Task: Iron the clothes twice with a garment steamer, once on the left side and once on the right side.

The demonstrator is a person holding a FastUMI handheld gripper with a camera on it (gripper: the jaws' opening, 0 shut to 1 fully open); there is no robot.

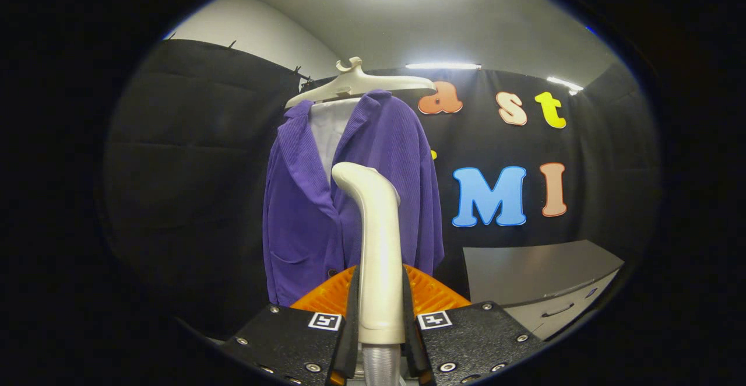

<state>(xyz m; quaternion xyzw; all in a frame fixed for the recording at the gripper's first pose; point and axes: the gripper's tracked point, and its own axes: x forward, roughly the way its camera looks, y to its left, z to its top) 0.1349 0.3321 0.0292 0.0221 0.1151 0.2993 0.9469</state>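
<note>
A purple ribbed jacket (pixel 303 199) hangs on a white hanger (pixel 355 83) in front of the booth's black wall, over a white lining at the collar. My gripper (pixel 380 292) is shut on the handle of a cream garment steamer (pixel 376 228), which stands upright between the fingers. The steamer's curved head bends left at the top and overlaps the jacket's front, near the middle opening. Whether the head touches the cloth I cannot tell. A ribbed hose leaves the steamer's base below the fingers.
A grey cabinet (pixel 542 275) with a drawer handle stands to the right of the jacket, beyond the fingers. Black cloth walls enclose the left and back. Ceiling lights glow overhead.
</note>
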